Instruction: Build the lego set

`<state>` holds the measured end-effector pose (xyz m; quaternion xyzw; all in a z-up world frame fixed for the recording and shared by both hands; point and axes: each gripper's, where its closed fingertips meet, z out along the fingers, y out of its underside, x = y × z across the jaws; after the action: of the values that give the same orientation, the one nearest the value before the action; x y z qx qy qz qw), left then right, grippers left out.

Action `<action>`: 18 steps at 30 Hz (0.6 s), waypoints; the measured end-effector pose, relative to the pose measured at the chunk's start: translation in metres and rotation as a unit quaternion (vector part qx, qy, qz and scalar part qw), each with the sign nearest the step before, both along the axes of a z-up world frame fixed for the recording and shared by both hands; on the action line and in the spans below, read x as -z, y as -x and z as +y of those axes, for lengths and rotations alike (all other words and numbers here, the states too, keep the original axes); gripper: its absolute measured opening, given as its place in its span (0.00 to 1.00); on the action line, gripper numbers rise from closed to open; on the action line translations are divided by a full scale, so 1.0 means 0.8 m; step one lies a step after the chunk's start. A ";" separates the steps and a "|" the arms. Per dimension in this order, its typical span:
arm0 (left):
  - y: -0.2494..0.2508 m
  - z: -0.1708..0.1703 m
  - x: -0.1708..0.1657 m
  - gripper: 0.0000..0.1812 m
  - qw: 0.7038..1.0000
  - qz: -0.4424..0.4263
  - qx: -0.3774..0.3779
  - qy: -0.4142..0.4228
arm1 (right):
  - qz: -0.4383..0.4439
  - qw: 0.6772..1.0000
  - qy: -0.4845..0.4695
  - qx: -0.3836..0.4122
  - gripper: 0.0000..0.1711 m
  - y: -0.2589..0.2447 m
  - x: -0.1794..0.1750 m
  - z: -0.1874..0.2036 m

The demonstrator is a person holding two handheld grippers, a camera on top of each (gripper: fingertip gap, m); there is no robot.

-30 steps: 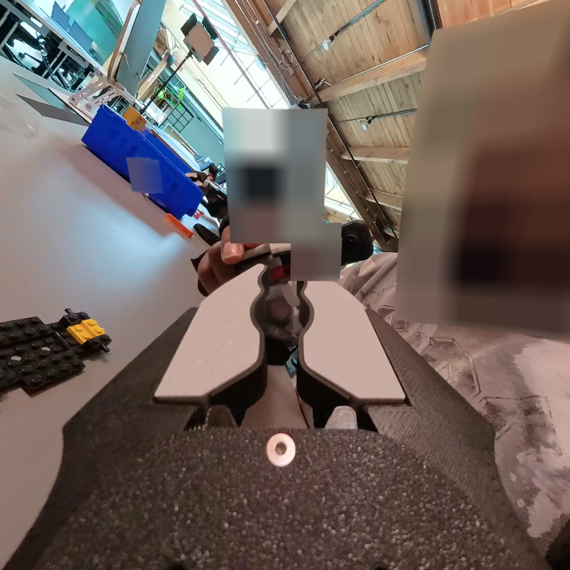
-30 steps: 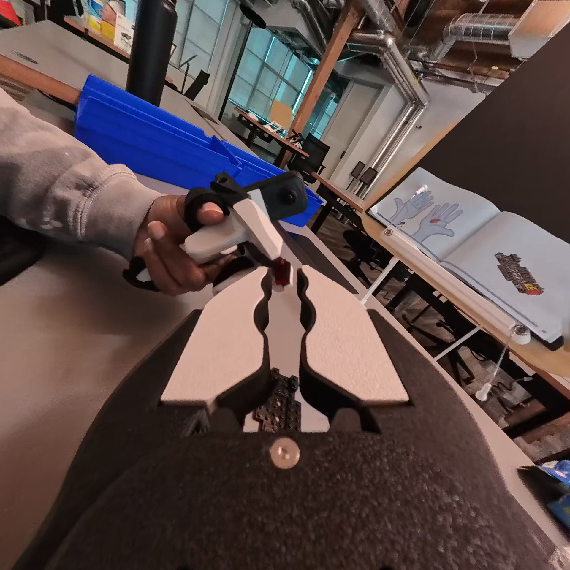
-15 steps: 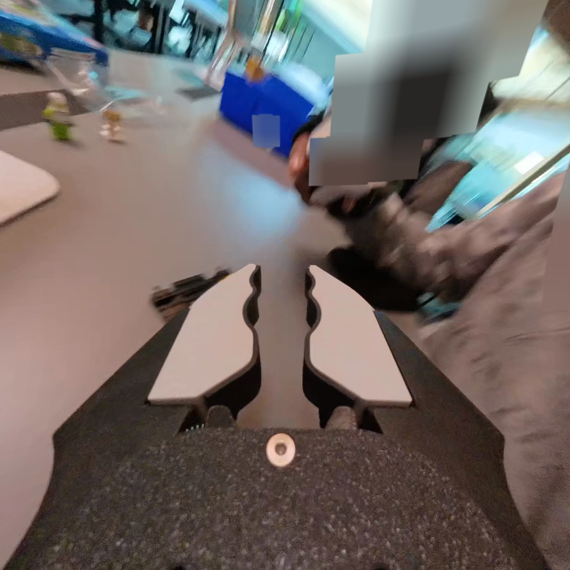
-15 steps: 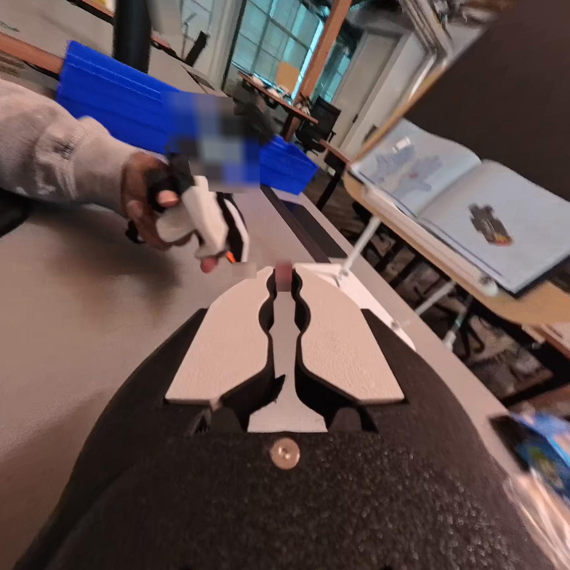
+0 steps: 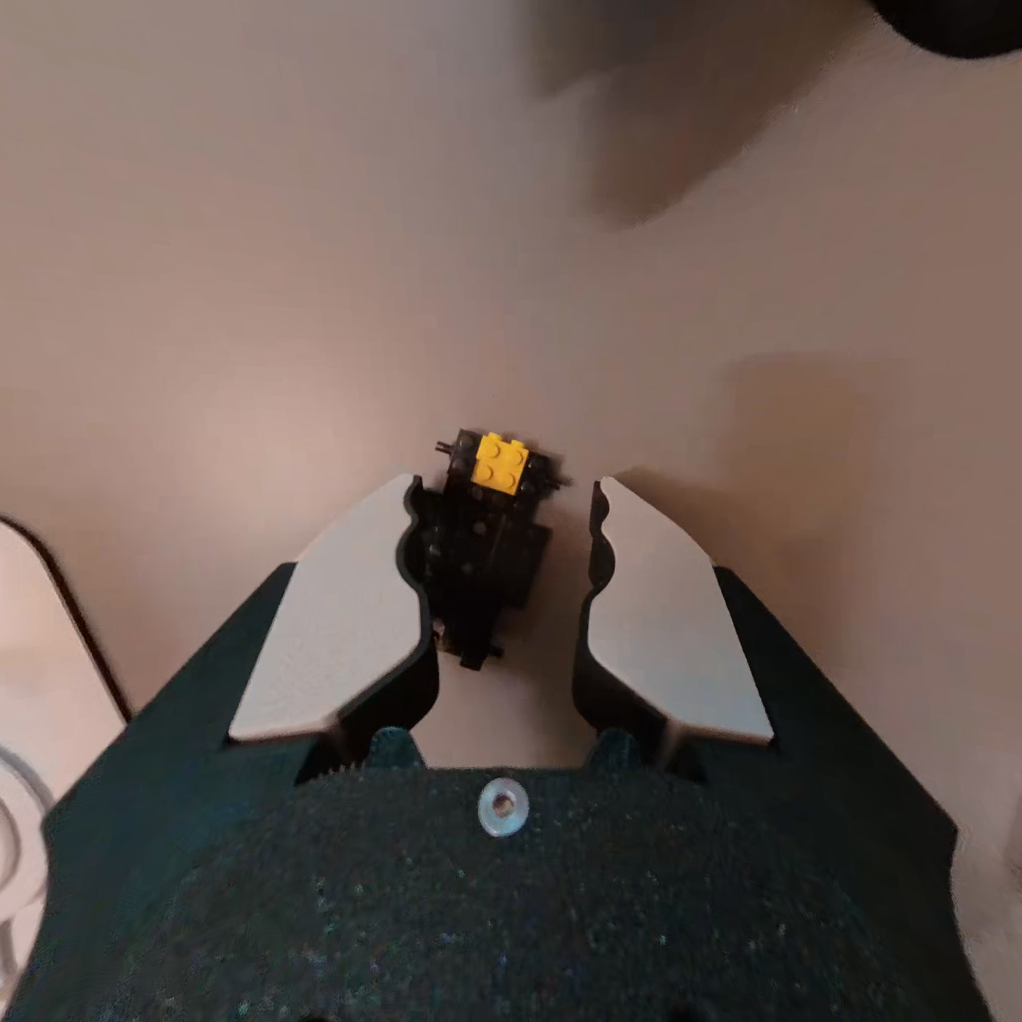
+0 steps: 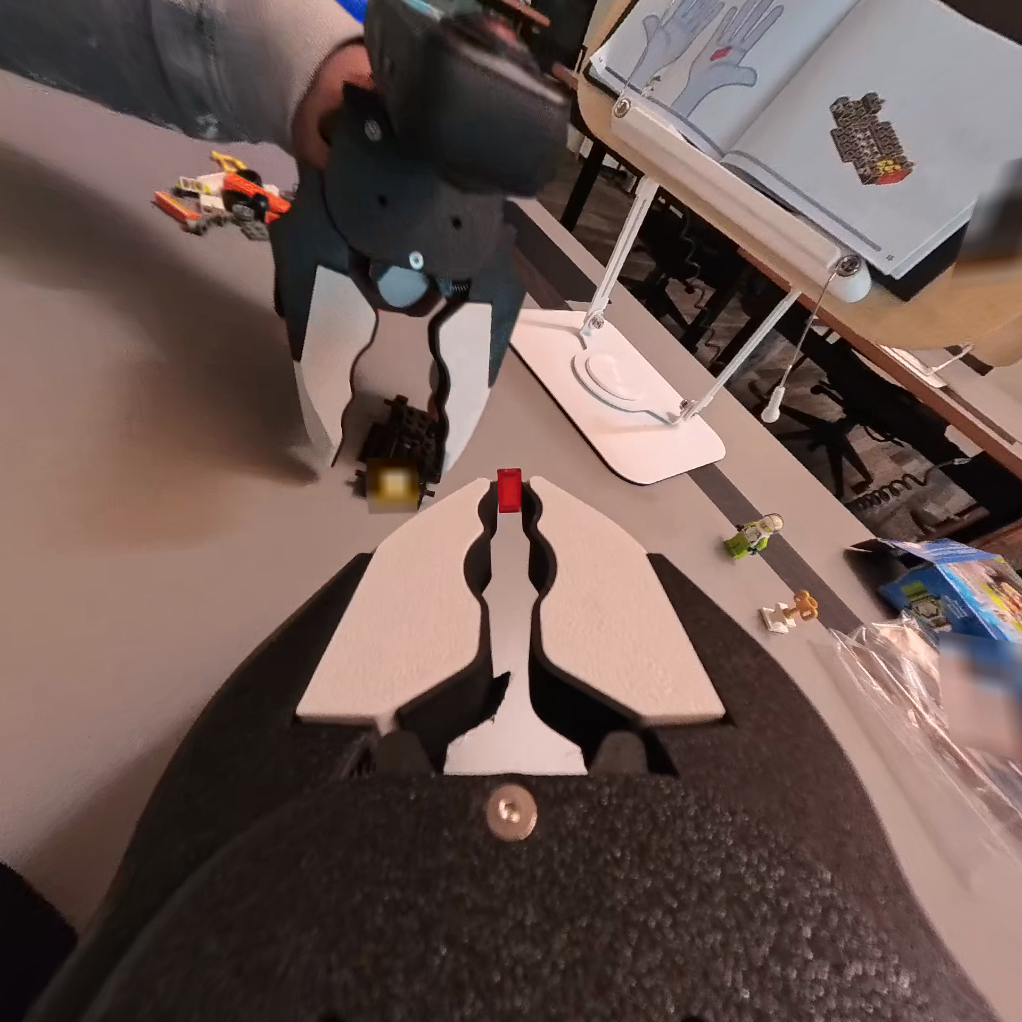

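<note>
In the left wrist view the left gripper (image 5: 502,486) points straight down at the grey table (image 5: 221,276), its jaws spread wide, with the black lego assembly (image 5: 480,558) lying on the table between them. The assembly's left edge sits at or under the left finger, contact not clear, while the right finger stands apart from it. A yellow brick (image 5: 499,470) caps the far end of the assembly, just past the fingertips. In the right wrist view the right gripper (image 6: 509,482) is nearly closed, pinching a small red piece (image 6: 509,490) at its tips — held above the table, just beside the assembly (image 6: 401,431). The left gripper (image 6: 390,442) stands over that assembly from the far side, one finger on each flank, a person's hand (image 6: 318,133) on its handle. Farther off lie a cluster of orange and white parts (image 6: 224,193), a white stand base (image 6: 619,387) carrying an open instruction book (image 6: 802,110), a green minifigure (image 6: 752,536), a small white and gold piece (image 6: 788,611), a blue box (image 6: 962,597) and clear plastic wrap (image 6: 912,697).
</note>
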<state>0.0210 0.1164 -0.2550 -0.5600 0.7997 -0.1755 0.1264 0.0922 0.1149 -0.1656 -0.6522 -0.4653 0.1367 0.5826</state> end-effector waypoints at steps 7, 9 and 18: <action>0.001 0.003 0.011 0.28 0.999 0.033 0.039 -0.015 | 0.004 1.000 0.001 -0.007 0.05 0.007 0.000 -0.002; 0.003 -0.001 0.011 0.24 0.998 0.035 0.045 -0.003 | 0.001 1.000 0.003 -0.007 0.05 0.008 0.002 -0.001; 0.004 -0.014 -0.003 0.22 0.998 -0.017 0.038 0.038 | 0.001 1.000 0.010 -0.015 0.05 0.012 0.005 -0.003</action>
<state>0.0174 0.1051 -0.2526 -0.5303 0.8110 -0.2203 0.1118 0.0830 0.1122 -0.1699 -0.6510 -0.4729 0.1508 0.5743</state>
